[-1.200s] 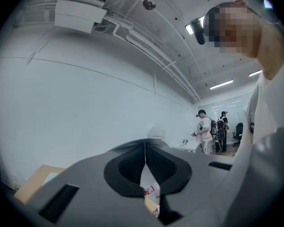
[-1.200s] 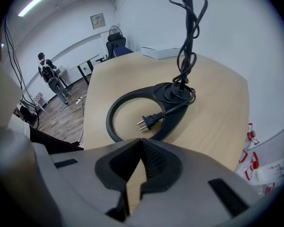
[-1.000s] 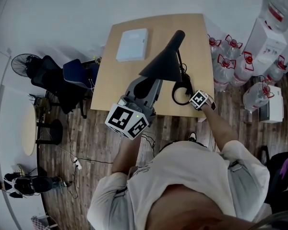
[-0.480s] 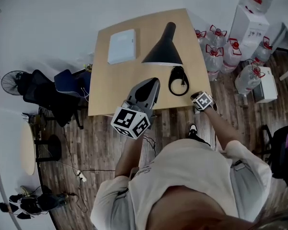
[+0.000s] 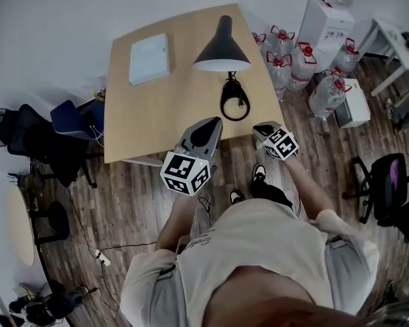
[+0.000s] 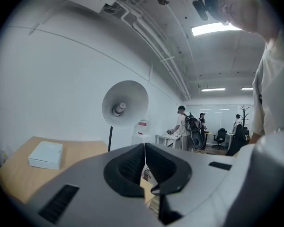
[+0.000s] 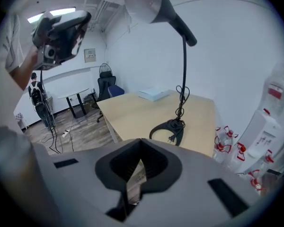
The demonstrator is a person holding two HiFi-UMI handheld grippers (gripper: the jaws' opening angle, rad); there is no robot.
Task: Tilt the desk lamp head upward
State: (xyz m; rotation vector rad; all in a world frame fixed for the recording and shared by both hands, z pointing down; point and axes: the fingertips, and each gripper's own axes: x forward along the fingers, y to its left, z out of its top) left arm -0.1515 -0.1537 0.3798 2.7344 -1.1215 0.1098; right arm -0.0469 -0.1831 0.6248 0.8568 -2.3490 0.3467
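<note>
Desk lamp [image 5: 222, 46] stands on the bench [image 5: 157, 114], at 12 o'clock from both tools. Left hand-held gripper [image 5: 206, 127] and right hand-held gripper [image 5: 264, 129]: jaws pressed together, empty, clear of lamp. Head looks raised; tilt judged complete.

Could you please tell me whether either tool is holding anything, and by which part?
Nothing is held. The left tool and the right tool each have their jaws together and empty, both apart from the desk lamp.

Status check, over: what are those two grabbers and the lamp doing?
Left gripper shut, empty. Right gripper shut, empty. Lamp upright on desk, neither gripper touching it. Nothing in the way.
</note>
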